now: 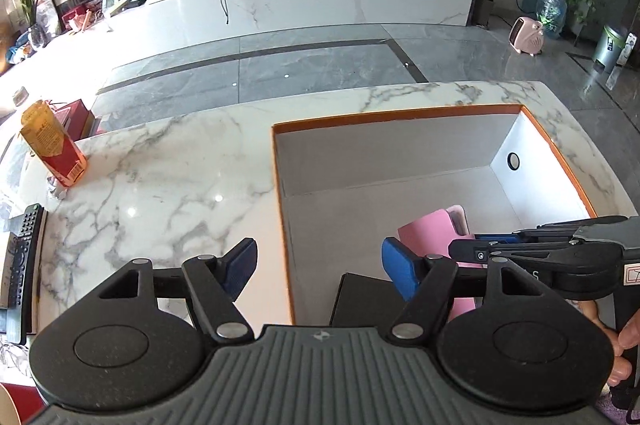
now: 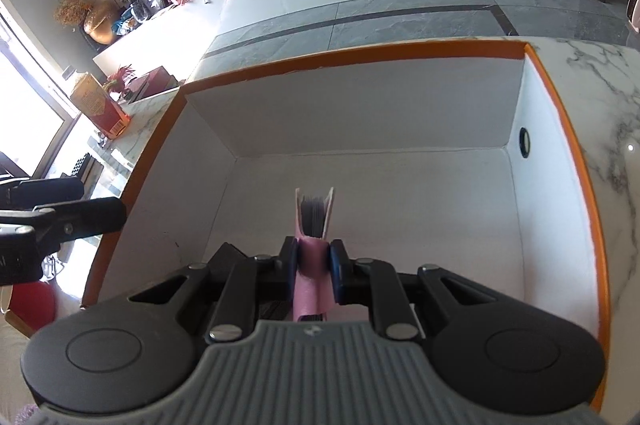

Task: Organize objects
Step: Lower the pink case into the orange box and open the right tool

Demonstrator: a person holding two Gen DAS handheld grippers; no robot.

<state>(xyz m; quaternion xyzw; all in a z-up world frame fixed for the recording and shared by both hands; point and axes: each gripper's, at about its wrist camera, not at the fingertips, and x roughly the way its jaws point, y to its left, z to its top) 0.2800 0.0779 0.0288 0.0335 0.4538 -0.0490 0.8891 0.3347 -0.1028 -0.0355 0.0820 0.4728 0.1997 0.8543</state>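
Observation:
An orange-rimmed white box [image 1: 400, 115] stands open on the marble table [image 1: 168, 177]. My right gripper [image 2: 314, 267] is shut on a pink-covered notebook [image 2: 311, 265] and holds it on edge inside the box [image 2: 360, 51], above its floor. The notebook shows pink in the left wrist view [image 1: 428, 233], with the right gripper [image 1: 480, 253] reaching in from the right. My left gripper [image 1: 318, 265] is open and empty, straddling the box's left wall. A black flat object [image 1: 360, 299] lies on the box floor by my left gripper.
An orange-and-red carton [image 1: 54, 149] stands at the table's left. A black remote control [image 1: 22, 257] lies at the left edge. A red box [image 1: 74, 117] sits behind the carton. Beyond the table is grey floor and a long white TV bench [image 1: 320, 1].

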